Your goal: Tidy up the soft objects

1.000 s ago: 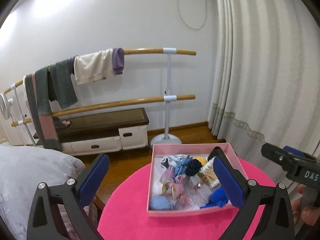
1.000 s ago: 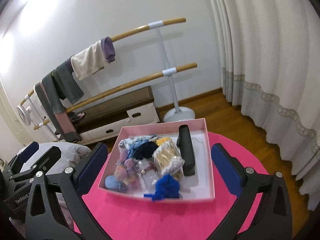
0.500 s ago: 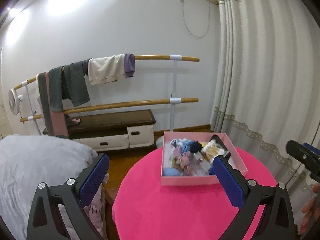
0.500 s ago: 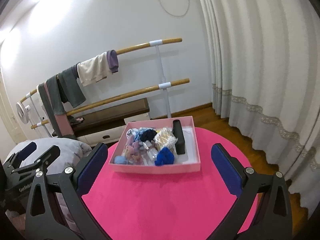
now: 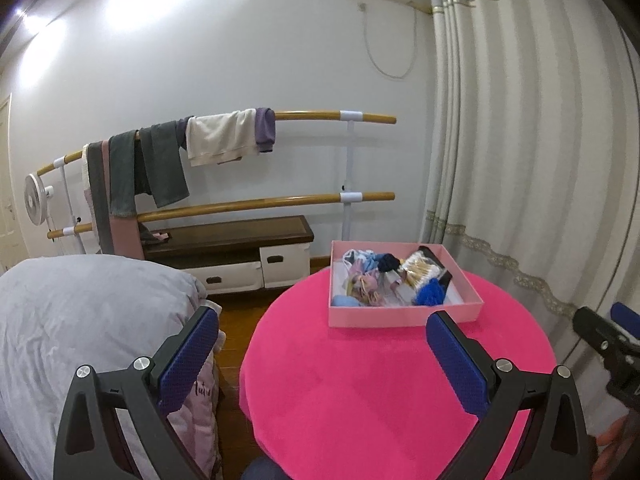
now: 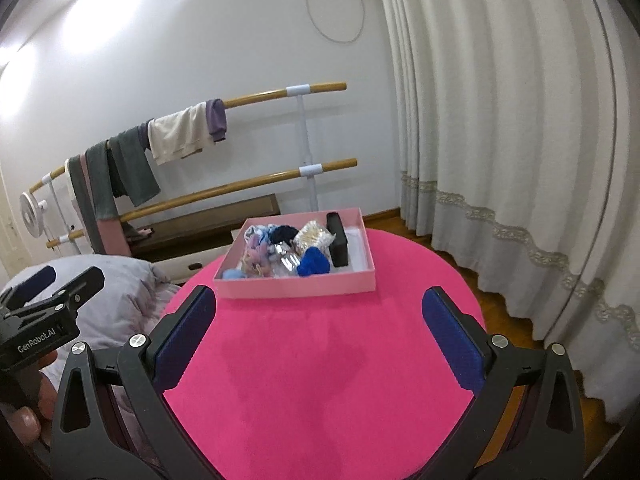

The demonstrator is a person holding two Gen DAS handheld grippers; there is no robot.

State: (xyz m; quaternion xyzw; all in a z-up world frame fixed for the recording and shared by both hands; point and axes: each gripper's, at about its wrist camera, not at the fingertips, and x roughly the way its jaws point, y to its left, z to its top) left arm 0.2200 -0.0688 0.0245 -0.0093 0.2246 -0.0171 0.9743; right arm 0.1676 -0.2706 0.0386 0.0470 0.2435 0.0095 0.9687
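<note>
Left wrist view shows the left gripper (image 5: 320, 344) held above the near part of a round pink table (image 5: 360, 392), with its two blue-padded fingers spread wide and nothing between them. On the far side of the table sits a shallow pink box (image 5: 404, 316). Inside it lie the soft objects: a bright blue yarn piece (image 5: 430, 293) near the front wall, a light blue round piece (image 5: 345, 301) in the front left corner, a bundle of pink hair ties (image 5: 366, 284) beside it, a dark navy scrunchie (image 5: 387, 263) toward the back, and a packet of cotton swabs (image 5: 420, 270) next to a black case (image 5: 438, 268) on the right side. The box is well apart from the fingers.

At the right edge of this view the right gripper (image 5: 608, 328) appears from the side; from here I cannot tell how its jaws stand.

Right wrist view makes it plain: the right gripper (image 6: 318, 312) is also released, its fingers far apart over the bare pink cloth, holding nothing. The same pink box (image 6: 298, 288) stands ahead of it, between the two fingers in the picture but not touched.

Behind the table a ballet barre (image 5: 256, 204) carries hanging clothes (image 5: 222, 138), with a low bench (image 5: 228, 236) under it. A grey duvet (image 5: 80, 312) lies at the left, and white curtains (image 5: 520, 140) hang at the right.
</note>
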